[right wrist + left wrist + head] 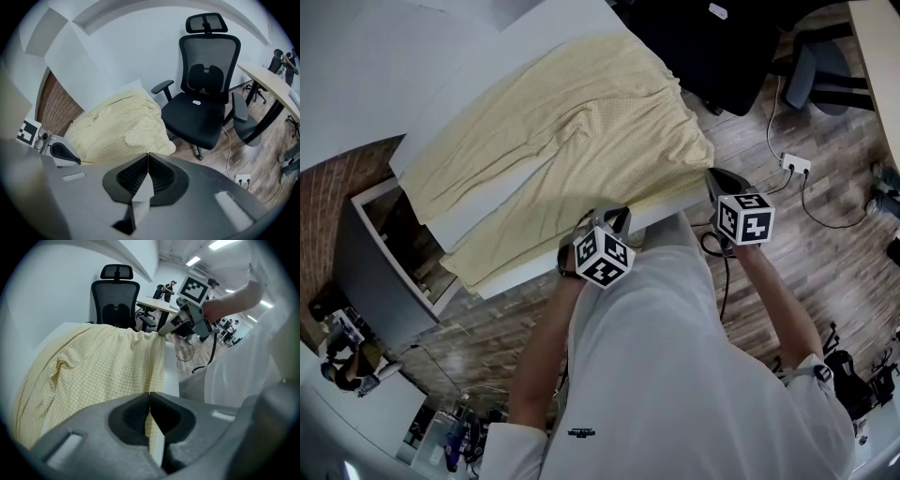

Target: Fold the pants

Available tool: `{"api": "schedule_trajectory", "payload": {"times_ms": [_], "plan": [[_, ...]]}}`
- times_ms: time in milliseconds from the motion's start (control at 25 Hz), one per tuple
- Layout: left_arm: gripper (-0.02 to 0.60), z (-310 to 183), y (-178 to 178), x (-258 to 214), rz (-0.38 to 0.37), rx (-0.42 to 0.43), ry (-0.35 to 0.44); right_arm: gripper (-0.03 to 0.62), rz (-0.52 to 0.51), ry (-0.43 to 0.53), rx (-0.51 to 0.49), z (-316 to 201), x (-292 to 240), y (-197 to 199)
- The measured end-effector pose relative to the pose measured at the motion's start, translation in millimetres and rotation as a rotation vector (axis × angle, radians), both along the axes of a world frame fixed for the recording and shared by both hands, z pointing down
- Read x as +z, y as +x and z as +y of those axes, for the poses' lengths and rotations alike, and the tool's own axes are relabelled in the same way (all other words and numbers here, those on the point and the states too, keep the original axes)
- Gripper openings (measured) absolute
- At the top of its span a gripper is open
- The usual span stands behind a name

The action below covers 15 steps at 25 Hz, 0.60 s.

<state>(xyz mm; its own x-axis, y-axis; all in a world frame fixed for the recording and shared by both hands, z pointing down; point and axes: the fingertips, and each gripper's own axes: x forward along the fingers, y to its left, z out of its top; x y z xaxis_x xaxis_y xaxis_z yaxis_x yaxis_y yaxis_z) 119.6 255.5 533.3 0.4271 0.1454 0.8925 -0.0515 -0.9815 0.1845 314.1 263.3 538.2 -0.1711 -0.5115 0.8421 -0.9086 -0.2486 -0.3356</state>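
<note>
The pale yellow checked fabric pants (pixel 572 141) lie spread flat on the white rectangular counter (pixel 483 217) and cover most of its top. The waist is at the counter's right end and both legs run toward its left end, with a strip of bare counter between them. Some cloth droops over the counter's near edge.

left claw (pixel 617 217): at the counter's near edge, about mid-length. It is pressed together and pinching the pants' edge. In the left gripper view, yellow cloth runs down through the slit between its pads (pixel 140 411).

right claw (pixel 712 176): at the counter's near right corner, pressed together on the waist corner of the pants. The left gripper view shows that corner drawn up to its tips. The right gripper view shows only a sliver of yellow where the tips meet.

Both claws point steeply down at the counter, well apart along its near edge. The person's white shirt (pixel 675 375) is right against that edge.

A black mesh office chair with headrest (pixel 206 93) stands just past the counter's right end on the brown wood-plank floor (pixel 825 122). A white power strip (pixel 794 165) with dark cables lies on the floor, further out from that end of the counter. A light wooden desk (pixel 267 89) is beyond the chair, well apart from the counter.
</note>
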Motion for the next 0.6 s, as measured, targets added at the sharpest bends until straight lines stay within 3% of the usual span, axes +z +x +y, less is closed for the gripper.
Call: {"api": "schedule_trajectory", "payload": {"times_ms": [240,600], "plan": [[0.009,-17,-4,-20,0.024,-0.047,0.015,0.014,0.019,0.060,-0.022,-23,-29,-2],[0.009,-69,-14,-59,0.069,-0.208,0.097,0.014,0.031,0.187,-0.109,-73,-88,-12]]}}
